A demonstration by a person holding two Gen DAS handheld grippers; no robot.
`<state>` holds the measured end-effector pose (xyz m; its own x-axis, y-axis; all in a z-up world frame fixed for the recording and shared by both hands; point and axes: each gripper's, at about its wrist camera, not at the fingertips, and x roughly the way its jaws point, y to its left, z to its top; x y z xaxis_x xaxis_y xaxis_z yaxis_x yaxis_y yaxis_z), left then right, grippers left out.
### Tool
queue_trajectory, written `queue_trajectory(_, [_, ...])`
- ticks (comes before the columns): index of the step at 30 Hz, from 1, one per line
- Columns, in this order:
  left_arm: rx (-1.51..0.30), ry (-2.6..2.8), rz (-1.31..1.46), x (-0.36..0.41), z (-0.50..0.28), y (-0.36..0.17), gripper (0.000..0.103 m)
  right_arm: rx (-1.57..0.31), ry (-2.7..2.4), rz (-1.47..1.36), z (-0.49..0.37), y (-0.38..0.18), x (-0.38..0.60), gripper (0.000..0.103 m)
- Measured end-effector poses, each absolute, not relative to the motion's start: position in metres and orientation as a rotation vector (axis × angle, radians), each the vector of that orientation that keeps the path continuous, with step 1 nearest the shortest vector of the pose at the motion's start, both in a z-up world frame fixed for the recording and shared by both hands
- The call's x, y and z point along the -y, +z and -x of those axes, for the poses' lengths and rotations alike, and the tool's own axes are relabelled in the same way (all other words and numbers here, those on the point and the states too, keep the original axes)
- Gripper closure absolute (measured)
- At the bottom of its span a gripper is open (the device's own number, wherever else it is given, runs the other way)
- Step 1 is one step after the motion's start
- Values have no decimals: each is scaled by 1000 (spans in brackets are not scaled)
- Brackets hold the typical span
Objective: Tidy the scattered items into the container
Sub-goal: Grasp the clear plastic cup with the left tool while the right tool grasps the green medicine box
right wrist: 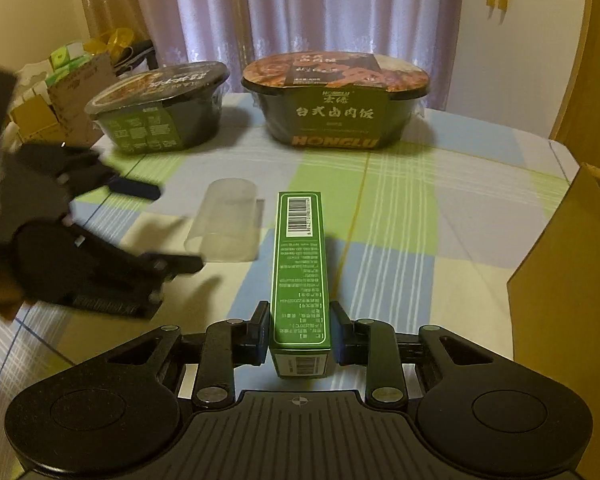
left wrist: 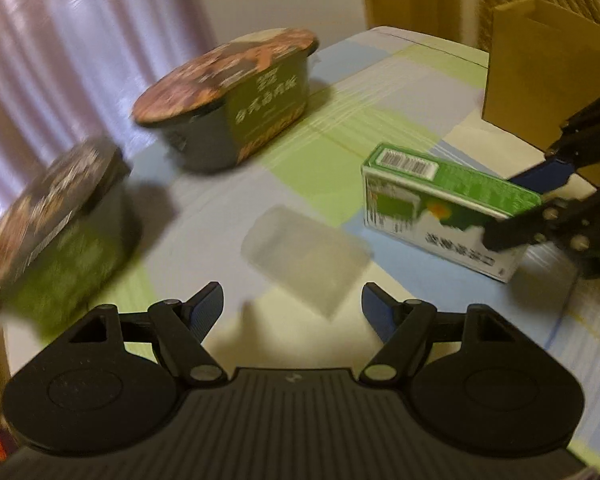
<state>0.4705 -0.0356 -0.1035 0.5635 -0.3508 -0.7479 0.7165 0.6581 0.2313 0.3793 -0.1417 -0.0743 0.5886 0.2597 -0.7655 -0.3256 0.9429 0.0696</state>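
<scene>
Right tongs (right wrist: 300,334) pinch the green box (right wrist: 300,264); left tongs (left wrist: 292,308) spread near the clear cup (left wrist: 304,256).

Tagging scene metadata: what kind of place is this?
Likely a home room: a table with a checked cloth, purple curtains behind it, and cardboard boxes of household clutter beside it.

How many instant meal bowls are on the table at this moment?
2. One bowl with green HONGLU label stands at the table's far edge by the curtain; a darker-lidded bowl stands to its left. Others could sit outside the views.
</scene>
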Motion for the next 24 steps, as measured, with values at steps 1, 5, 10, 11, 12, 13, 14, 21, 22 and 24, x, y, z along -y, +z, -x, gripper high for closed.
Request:
queue_trajectory(1, [-718,-694,-576,38,-477,-104,29,-878,348,85,-380,-75,143,71])
queue_trajectory(5, [-712,-811,-630,46,-501,-107,29,-887,376,94,-385,-76,147,71])
queue_trajectory(10, [-769,-902,-661,55,-519,-115,29,-885,397,118,-390,-76,147,71])
queue_trajectory(11, [-772,-915,-658,56,-521,-116,28,-883,401,124,-391,-76,147,71])
queue_trajectory(12, [-781,-923,-648,56,-524,-116,27,-882,403,125,-392,-76,146,71])
queue_trajectory(13, [-794,-924,-636,56,-526,-116,27,-880,404,124,-393,-77,146,71])
queue_trajectory(14, [-806,-925,-624,56,-527,-116,32,-879,405,122,-393,-77,147,71])
queue_trajectory(21, [-831,-871,-651,50,-485,-112,33,-875,400,121,-387,-77,148,71])
queue_trajectory(22, [-841,-858,-646,48,-476,-112,33,-878,399,120,-385,-76,149,71])
queue_trajectory(24, [-862,-820,-620,45,-457,-110,33,-887,397,120,-380,-75,150,71])
